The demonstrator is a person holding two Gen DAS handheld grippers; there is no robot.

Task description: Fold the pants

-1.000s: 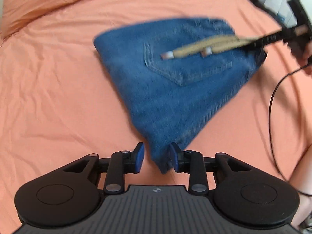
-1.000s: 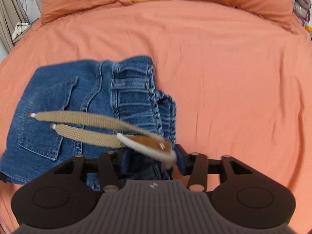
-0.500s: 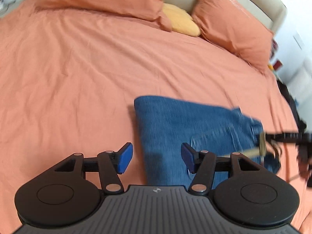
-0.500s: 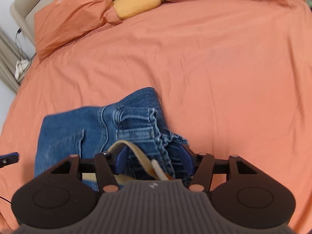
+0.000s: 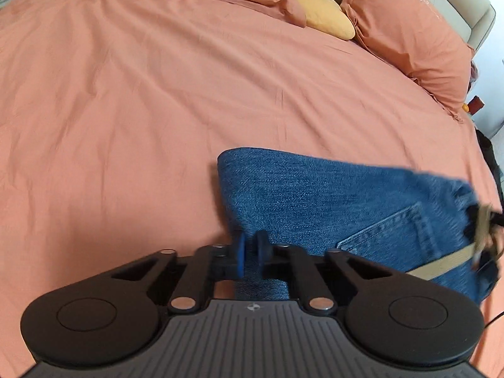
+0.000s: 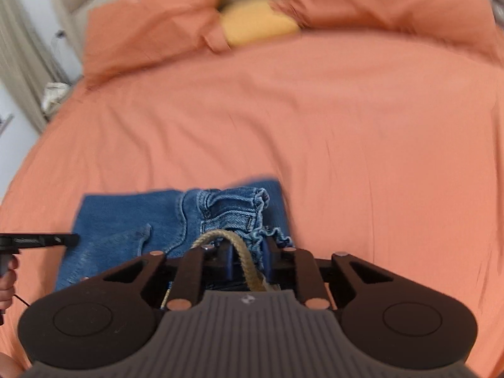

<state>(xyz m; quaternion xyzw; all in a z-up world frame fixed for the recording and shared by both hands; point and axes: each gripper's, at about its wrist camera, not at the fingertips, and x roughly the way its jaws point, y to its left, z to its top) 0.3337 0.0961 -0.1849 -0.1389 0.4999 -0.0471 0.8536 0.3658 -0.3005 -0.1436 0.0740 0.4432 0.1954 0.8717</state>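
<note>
Folded blue denim pants lie on the orange bedsheet, back pocket up, with a tan belt across them. My left gripper is shut on the near left edge of the pants. In the right wrist view the pants show their gathered waistband. My right gripper is shut on the waistband end, with the tan belt looping between its fingers. The left gripper's tip shows at the left edge there.
Orange pillows and a yellow cushion lie at the head of the bed against a beige headboard. A person's hand holds the left gripper. Curtains and clutter stand beside the bed.
My left gripper opened half a second ago and has now shut on the pants' near edge. My right gripper has narrowed on the waistband and belt. Both views tilted up toward the pillows.
</note>
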